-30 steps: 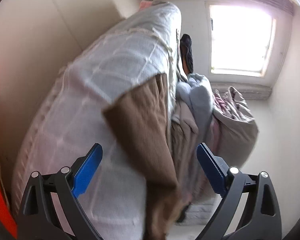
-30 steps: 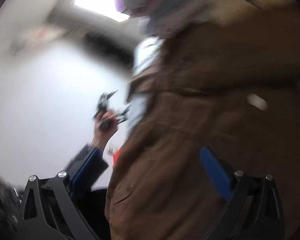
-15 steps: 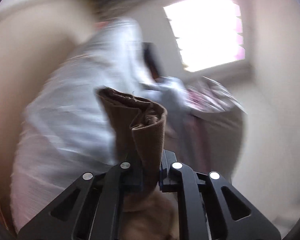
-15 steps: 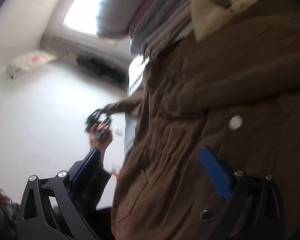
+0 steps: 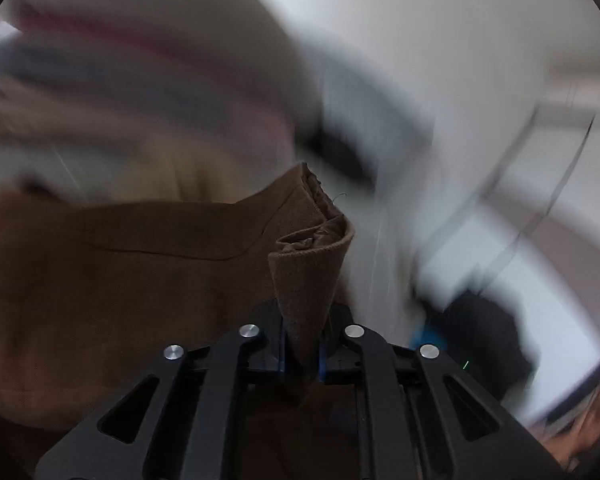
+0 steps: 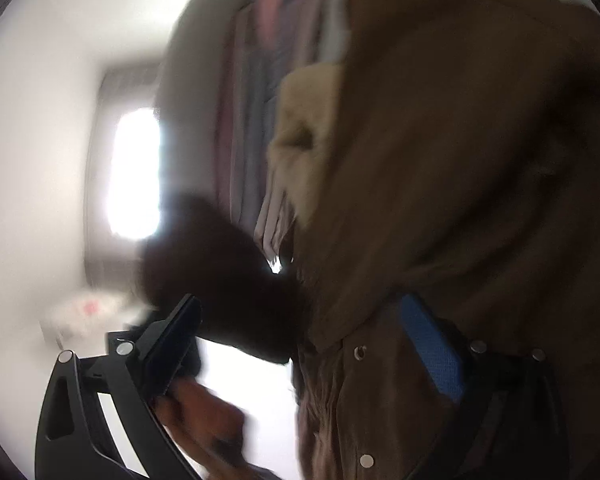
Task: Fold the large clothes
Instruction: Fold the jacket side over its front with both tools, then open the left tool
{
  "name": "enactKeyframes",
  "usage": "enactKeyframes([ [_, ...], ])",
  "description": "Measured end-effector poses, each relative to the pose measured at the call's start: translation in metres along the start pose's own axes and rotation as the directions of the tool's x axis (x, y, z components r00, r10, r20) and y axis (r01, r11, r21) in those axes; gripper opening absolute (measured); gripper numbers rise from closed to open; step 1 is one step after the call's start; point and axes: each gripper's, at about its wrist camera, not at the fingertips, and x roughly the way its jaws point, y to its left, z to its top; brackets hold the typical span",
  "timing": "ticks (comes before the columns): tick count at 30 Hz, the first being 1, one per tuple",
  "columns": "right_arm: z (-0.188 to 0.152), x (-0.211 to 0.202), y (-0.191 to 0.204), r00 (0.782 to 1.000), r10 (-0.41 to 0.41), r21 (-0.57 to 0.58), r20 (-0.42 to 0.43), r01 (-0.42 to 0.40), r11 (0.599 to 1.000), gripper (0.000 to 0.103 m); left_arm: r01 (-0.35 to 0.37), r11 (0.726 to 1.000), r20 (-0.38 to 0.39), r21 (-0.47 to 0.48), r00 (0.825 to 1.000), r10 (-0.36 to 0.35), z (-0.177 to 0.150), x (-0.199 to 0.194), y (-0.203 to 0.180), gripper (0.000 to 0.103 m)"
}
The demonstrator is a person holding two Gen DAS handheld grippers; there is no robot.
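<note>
A large brown coat [image 5: 112,280] fills the left of the left wrist view. Its rolled sleeve cuff [image 5: 312,256] stands up between the black fingers of my left gripper [image 5: 302,340], which is shut on it. In the right wrist view the same coat [image 6: 460,184] covers the right half, with metal snaps down its front edge and a tan fleece collar [image 6: 304,120]. My right gripper [image 6: 300,304] is open just in front of the coat. The coat's front edge lies by the blue pad [image 6: 432,348], and the pads do not press on it. Both views are motion-blurred.
Other garments [image 6: 256,80] in pink and grey lie beside the coat. A dark blurred sleeve [image 6: 220,272] crosses in front of the right gripper's left finger. A bright window [image 6: 136,172] and white walls lie behind. A dark object [image 5: 484,336] sits low right in the left wrist view.
My left gripper has closed on the brown cuff and swung with it, so the background now streaks. The right gripper has rolled and moved along the coat, staying open.
</note>
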Motion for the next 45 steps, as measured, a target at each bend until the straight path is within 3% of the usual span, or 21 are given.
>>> enactKeyframes([
  [1,0.002,-0.001,-0.002,1.0,0.013,0.022,0.003,-0.013,1.0,0.096,-0.025,1.0,-0.104,0.001,0.994,0.025,-0.013,0.03,-0.001,0.012],
  [2,0.003,-0.003,-0.004,1.0,0.025,0.036,0.008,-0.025,0.999,0.096,-0.082,0.997,-0.257,0.016,0.963,0.083,-0.033,0.069,-0.002,0.013],
  [3,0.004,-0.004,-0.002,0.999,0.03,0.031,0.012,-0.031,0.999,0.096,-0.119,0.992,-0.339,0.031,0.933,0.122,-0.046,0.088,-0.002,0.013],
  [4,0.005,-0.006,0.0,0.999,0.03,0.025,0.016,-0.03,0.999,0.096,-0.139,0.989,-0.354,0.042,0.924,0.145,-0.056,0.093,-0.005,0.015],
  [9,0.005,-0.015,0.006,0.997,0.065,0.017,0.051,-0.066,0.998,0.096,-0.13,0.984,-0.253,0.119,0.955,0.157,-0.059,0.036,-0.027,0.044],
  [11,0.001,-0.015,0.022,0.994,0.084,-0.055,0.066,-0.081,0.995,0.096,-0.134,0.979,-0.192,0.153,0.968,0.162,-0.052,0.003,-0.028,0.057],
  [14,-0.005,-0.003,0.053,0.992,0.123,-0.189,0.041,-0.114,0.975,0.096,-0.187,0.973,-0.086,0.134,0.976,0.199,-0.043,-0.052,-0.001,0.067],
  [16,-0.004,0.014,0.067,1.0,0.012,-0.244,0.01,-0.009,0.97,0.096,-0.23,0.97,-0.052,0.08,0.971,0.234,-0.032,-0.062,0.017,0.069],
  [19,0.009,0.019,0.062,0.992,-0.086,-0.24,0.087,0.105,0.965,0.096,-0.262,0.961,-0.02,-0.089,0.965,0.261,-0.04,-0.095,0.076,0.071],
  [22,0.031,0.03,0.045,0.985,-0.156,-0.191,0.076,0.167,0.967,0.096,-0.253,0.924,-0.056,-0.288,0.967,0.247,-0.047,-0.106,0.127,0.071],
  [24,0.049,0.04,0.036,0.973,-0.215,-0.186,0.085,0.227,0.956,0.096,-0.243,0.911,-0.046,-0.333,0.969,0.242,-0.055,-0.111,0.14,0.071],
  [27,0.062,0.067,0.023,0.973,-0.229,-0.174,0.002,0.226,0.959,0.097,-0.255,0.907,-0.031,-0.334,0.965,0.259,-0.055,-0.117,0.142,0.071],
  [30,0.065,0.094,0.029,0.958,-0.273,-0.287,-0.087,0.238,0.928,0.097,-0.25,0.904,-0.025,-0.348,0.966,0.258,-0.057,-0.123,0.141,0.072],
  [31,0.064,0.098,0.033,0.953,-0.285,-0.318,-0.1,0.241,0.917,0.085,-0.249,0.904,-0.024,-0.347,0.966,0.257,-0.059,-0.123,0.14,0.073],
  [32,0.062,0.102,0.039,0.951,-0.285,-0.361,-0.117,0.227,0.905,0.063,-0.248,0.905,-0.025,-0.346,0.967,0.255,-0.059,-0.124,0.14,0.073],
  [33,0.06,0.106,0.043,0.948,-0.293,-0.378,-0.128,0.226,0.898,0.014,-0.247,0.906,-0.026,-0.344,0.967,0.254,-0.06,-0.124,0.138,0.073],
  [35,0.058,0.106,0.048,0.95,-0.286,-0.396,-0.123,0.217,0.892,0.011,-0.249,0.907,-0.03,-0.34,0.967,0.254,-0.056,-0.116,0.135,0.074],
  [38,0.046,0.106,0.085,0.95,-0.309,-0.53,-0.053,0.235,0.815,0.011,-0.24,0.909,-0.024,-0.342,0.969,0.247,-0.054,-0.113,0.133,0.074],
  [41,0.039,0.099,0.132,0.963,-0.267,-0.652,0.029,0.22,0.726,0.011,-0.236,0.912,-0.015,-0.336,0.969,0.246,-0.052,-0.114,0.132,0.074],
  [43,0.048,0.097,0.138,0.963,-0.265,-0.654,0.049,0.232,0.72,0.011,-0.25,0.91,-0.02,-0.33,0.966,0.259,-0.053,-0.114,0.133,0.075],
  [45,0.069,0.096,0.112,0.939,-0.336,-0.596,0.073,0.312,0.74,0.011,-0.264,0.904,-0.039,-0.338,0.963,0.267,-0.055,-0.111,0.137,0.076],
])
